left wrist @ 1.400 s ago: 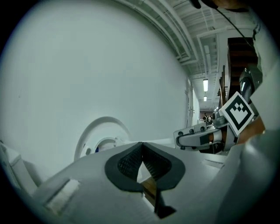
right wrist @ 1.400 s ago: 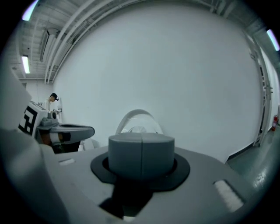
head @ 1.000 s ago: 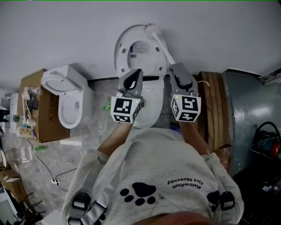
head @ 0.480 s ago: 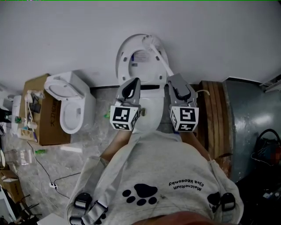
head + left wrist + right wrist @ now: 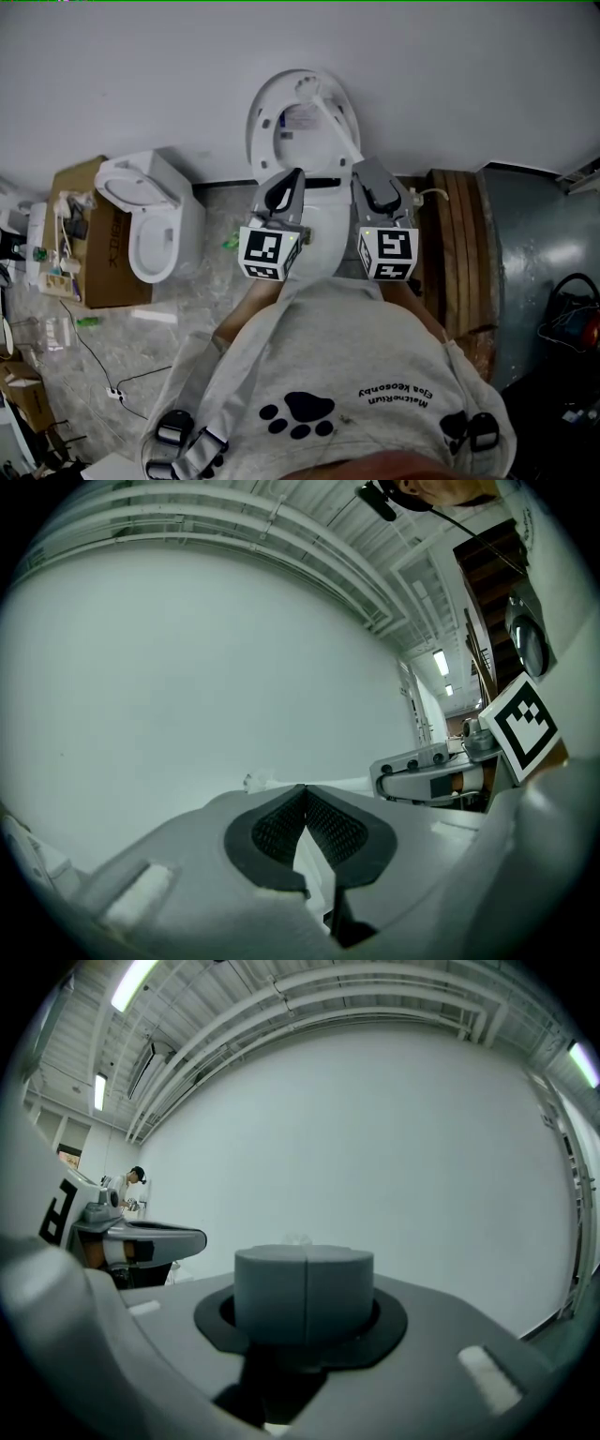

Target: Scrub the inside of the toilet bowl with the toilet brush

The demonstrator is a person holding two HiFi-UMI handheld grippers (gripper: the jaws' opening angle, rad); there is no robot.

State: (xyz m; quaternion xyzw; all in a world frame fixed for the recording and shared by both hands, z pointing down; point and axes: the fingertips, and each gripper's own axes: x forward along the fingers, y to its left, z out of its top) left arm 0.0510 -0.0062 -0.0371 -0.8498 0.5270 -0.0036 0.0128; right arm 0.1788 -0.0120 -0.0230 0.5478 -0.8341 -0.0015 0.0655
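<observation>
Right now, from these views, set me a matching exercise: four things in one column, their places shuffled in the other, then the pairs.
Things:
1. toilet brush
2. spare toilet
3. cardboard box
4. wooden boards

Places:
A. right of the centre toilet
B. far left of the head view
C. held in the right gripper
D. between the box and the centre toilet

Pairs: 1-C, 2-D, 3-B, 4-A

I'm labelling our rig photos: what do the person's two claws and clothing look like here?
Both the left claw and right claw have grey plastic bodies, each carrying a white cube with black square markers. In the left gripper view the pads are dark and cross-hatched. The person wears a light grey top with a black paw print and black-buckled straps.
</observation>
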